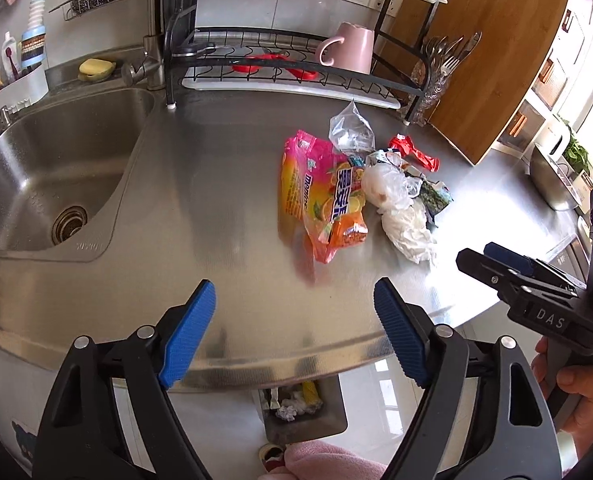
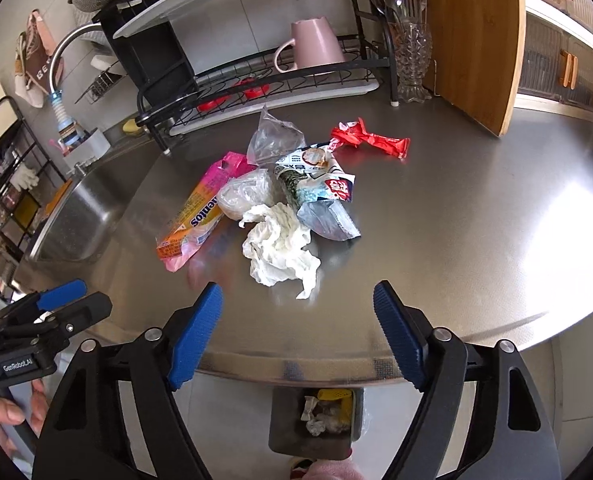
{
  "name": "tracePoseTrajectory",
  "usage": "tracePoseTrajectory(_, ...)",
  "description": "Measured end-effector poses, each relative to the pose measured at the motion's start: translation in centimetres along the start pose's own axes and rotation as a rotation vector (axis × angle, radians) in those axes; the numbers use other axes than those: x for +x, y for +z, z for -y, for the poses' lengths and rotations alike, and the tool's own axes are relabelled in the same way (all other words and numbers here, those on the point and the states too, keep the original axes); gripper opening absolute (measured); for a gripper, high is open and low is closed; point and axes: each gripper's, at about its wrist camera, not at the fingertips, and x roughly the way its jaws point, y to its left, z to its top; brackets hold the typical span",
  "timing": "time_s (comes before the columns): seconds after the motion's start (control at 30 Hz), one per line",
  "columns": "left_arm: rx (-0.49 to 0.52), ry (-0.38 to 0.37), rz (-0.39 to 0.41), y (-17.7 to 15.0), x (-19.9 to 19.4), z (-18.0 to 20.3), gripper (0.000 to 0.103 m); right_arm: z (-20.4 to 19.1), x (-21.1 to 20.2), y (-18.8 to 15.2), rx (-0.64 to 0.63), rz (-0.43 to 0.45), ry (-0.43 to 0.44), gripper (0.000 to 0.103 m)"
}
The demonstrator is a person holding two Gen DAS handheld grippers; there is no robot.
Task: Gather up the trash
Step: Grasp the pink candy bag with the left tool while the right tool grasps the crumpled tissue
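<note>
A pile of trash lies on the steel counter (image 1: 216, 184): a pink-orange Mentos bag (image 1: 320, 196) (image 2: 200, 208), crumpled white tissue (image 1: 410, 232) (image 2: 280, 248), a clear plastic bag (image 1: 350, 128) (image 2: 274, 136), a red wrapper (image 1: 412, 152) (image 2: 370, 138) and a silver snack wrapper (image 2: 324, 200). My left gripper (image 1: 294, 324) is open and empty above the counter's front edge. My right gripper (image 2: 298, 328) is open and empty, just in front of the tissue. A grey bin (image 1: 302, 412) (image 2: 316, 420) with trash in it stands on the floor below the counter edge.
A sink (image 1: 56, 184) lies to the left. A black dish rack (image 1: 296, 68) with a pink mug (image 1: 350, 46) stands at the back. A glass cutlery holder (image 2: 412, 60) and a wooden board (image 2: 476, 32) stand at the back right.
</note>
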Motion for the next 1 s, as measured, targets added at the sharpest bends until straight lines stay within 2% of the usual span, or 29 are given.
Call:
tracePoseTrajectory(0.07,0.001,-0.007,-0.006,0.8,0.7,0.0,0.07,-0.4,0.7,0.4,-0.027,-0.003,0.008,0.067)
tracePoseTrajectory(0.13,-0.001,-0.015,-0.011,1.6,1.5,0.1,0.068,-0.8,1.3,0.7,-0.06,-0.002,0.008,0.065)
tracePoseTrajectory(0.23,0.006,-0.014,-0.014,2.7,2.4,0.2,0.066,-1.2,2.4,1.1,-0.098,-0.018,0.01,0.058)
tracePoseTrajectory(0.53,0.012,-0.03,-0.057,4.7,6.0,0.6,0.064,-1.2,5.0,1.4,-0.109,-0.064,0.039,0.056)
tracePoseTrajectory(0.6,0.014,-0.033,-0.079,4.7,7.0,0.6,0.059,-1.2,5.5,1.4,-0.112,-0.076,0.046,0.055)
tracePoseTrajectory(0.77,0.017,-0.041,-0.148,4.6,9.5,0.6,0.035,-0.7,6.2,1.4,-0.111,-0.087,0.056,0.038)
tracePoseTrajectory(0.8,0.025,-0.03,-0.138,4.5,9.5,0.7,0.033,-0.7,6.2,1.4,-0.113,-0.088,0.057,0.036)
tracePoseTrajectory(0.87,0.029,-0.025,-0.146,4.5,9.7,0.7,0.016,-0.4,6.2,1.5,-0.112,-0.086,0.057,0.028)
tracePoseTrajectory(0.93,0.03,-0.015,-0.152,4.5,9.8,0.7,0.004,-0.2,6.2,1.4,-0.108,-0.079,0.053,0.023)
tracePoseTrajectory(1.0,0.035,-0.005,-0.147,4.3,9.6,0.7,0.002,0.0,6.2,1.3,-0.106,-0.071,0.049,0.018)
